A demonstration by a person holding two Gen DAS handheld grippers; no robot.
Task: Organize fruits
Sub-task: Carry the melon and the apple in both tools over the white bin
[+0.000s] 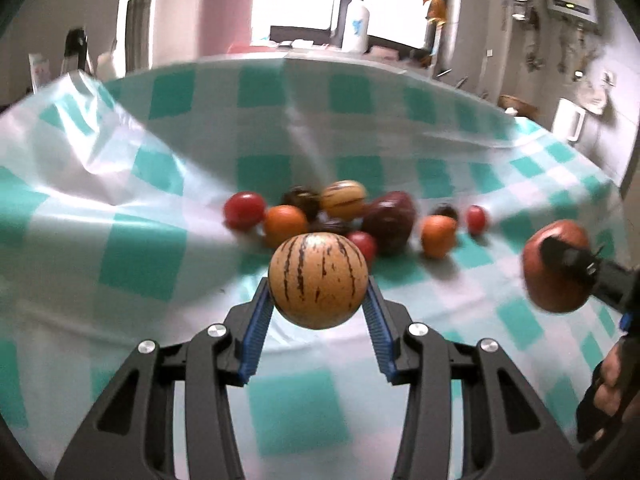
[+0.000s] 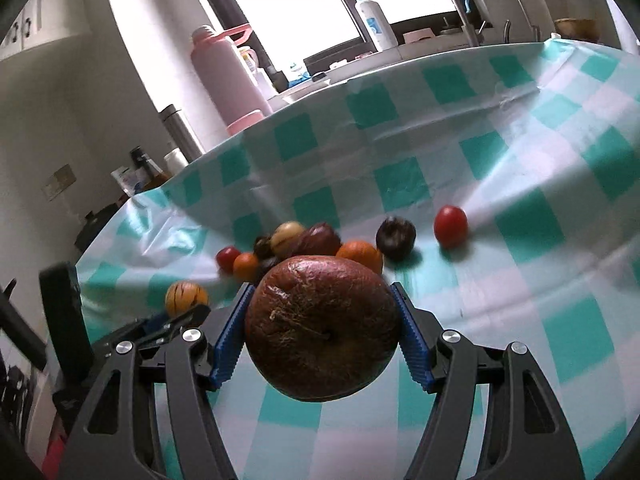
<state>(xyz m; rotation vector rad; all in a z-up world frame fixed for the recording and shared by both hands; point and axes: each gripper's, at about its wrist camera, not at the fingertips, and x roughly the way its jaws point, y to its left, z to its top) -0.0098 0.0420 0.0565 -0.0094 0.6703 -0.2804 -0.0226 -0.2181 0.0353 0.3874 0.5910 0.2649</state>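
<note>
Checked teal-and-white oilcloth (image 1: 132, 264) covers the table we work at, rumpled along its far left edge, with a bright window behind it. Our left gripper (image 1: 319, 296) is clenched on a tan striped melon (image 1: 318, 280), the blue ribbed pads (image 1: 260, 320) pressing it from both sides and holding it clear above the cloth. Our right gripper (image 2: 322, 320) clasps a large brown wrinkled fruit (image 2: 322, 326) in the same way, its dried stem end turned toward the camera; from the left wrist view that fruit shows near the right edge, well apart from the melon. Beyond both held fruits lies the main cluster on the cloth: a red tomato (image 1: 243, 210), an orange (image 1: 285, 224), a second striped melon (image 1: 344, 199), a dark maroon fruit (image 1: 389, 218) and some small dark ones pressed close together. To the right of that heap sit another orange (image 1: 438, 235), a dark round fruit (image 2: 395, 237) and a lone small red tomato (image 2: 451, 226), each a little apart from its neighbour. Past the table's far edge we see a pink thermos (image 2: 224, 76) and a white bottle (image 2: 374, 20) on the window ledge.
</note>
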